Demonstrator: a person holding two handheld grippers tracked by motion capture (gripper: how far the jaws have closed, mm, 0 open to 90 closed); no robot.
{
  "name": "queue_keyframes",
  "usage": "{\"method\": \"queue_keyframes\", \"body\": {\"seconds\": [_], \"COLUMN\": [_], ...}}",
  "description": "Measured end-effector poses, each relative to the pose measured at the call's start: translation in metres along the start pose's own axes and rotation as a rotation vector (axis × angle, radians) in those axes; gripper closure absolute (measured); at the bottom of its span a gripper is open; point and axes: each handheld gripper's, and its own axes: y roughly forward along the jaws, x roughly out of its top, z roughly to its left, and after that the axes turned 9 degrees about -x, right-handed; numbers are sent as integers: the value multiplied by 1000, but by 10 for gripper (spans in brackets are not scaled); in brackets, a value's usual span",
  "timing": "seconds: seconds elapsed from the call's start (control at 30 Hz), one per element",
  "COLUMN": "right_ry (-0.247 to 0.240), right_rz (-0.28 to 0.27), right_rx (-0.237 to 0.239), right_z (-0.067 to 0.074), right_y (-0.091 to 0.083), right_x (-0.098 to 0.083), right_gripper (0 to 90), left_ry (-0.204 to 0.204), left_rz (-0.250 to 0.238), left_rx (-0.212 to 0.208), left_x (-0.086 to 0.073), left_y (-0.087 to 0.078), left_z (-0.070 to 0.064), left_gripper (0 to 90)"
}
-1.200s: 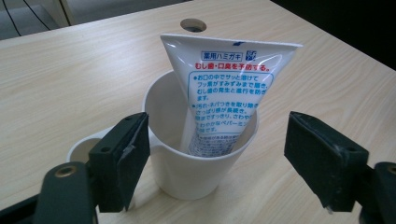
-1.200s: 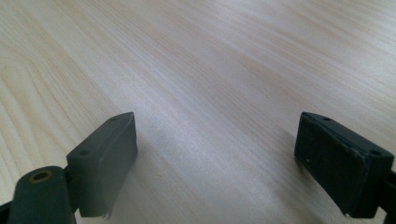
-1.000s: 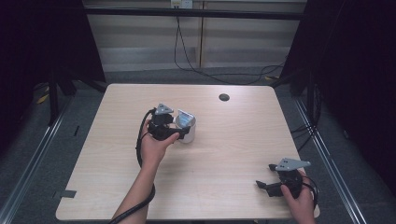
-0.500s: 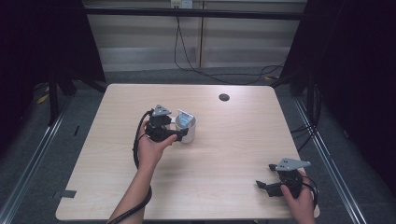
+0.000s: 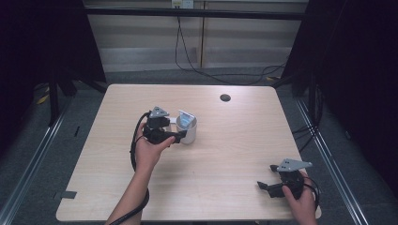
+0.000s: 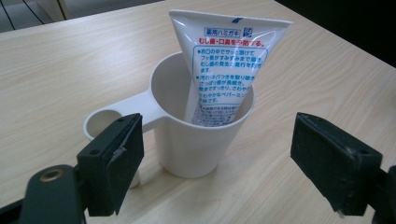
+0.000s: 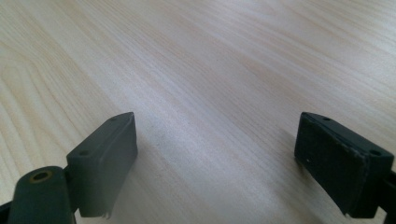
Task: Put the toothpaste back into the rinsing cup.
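Note:
A white cup [image 5: 188, 133] [image 6: 201, 140] stands upright left of the table's middle, its ring handle [image 6: 105, 122] sticking out sideways. A white and blue toothpaste tube [image 5: 186, 120] [image 6: 224, 60] leans inside it, crimped end up. My left gripper [image 5: 174, 131] [image 6: 224, 158] is open just in front of the cup, its pads wide apart and touching neither the cup nor the tube. My right gripper [image 5: 266, 177] [image 7: 215, 158] is open low over bare wood at the table's near right corner, with nothing between its pads.
The light wooden table [image 5: 234, 140] has a small black round cap [image 5: 225, 97] near its far edge. Cables [image 5: 187, 51] run along the floor and wall behind the table. Dark floor and metal rails [image 5: 37, 154] flank both sides.
My left gripper has shifted very slightly beside the cup. The cup, the tube and my right gripper stand as before.

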Motion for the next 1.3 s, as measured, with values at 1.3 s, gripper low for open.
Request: {"method": "queue_keyframes", "body": {"seconds": [1.3], "right_ry": [0], "right_rz": [0], "right_rx": [0], "right_z": [0], "right_y": [0], "right_x": [0], "right_gripper": [128], "left_ry": [-4], "left_rz": [34], "left_rx": [-30], "left_x": [-33], "left_y": [-22], "left_z": [12], "left_gripper": [153]}}
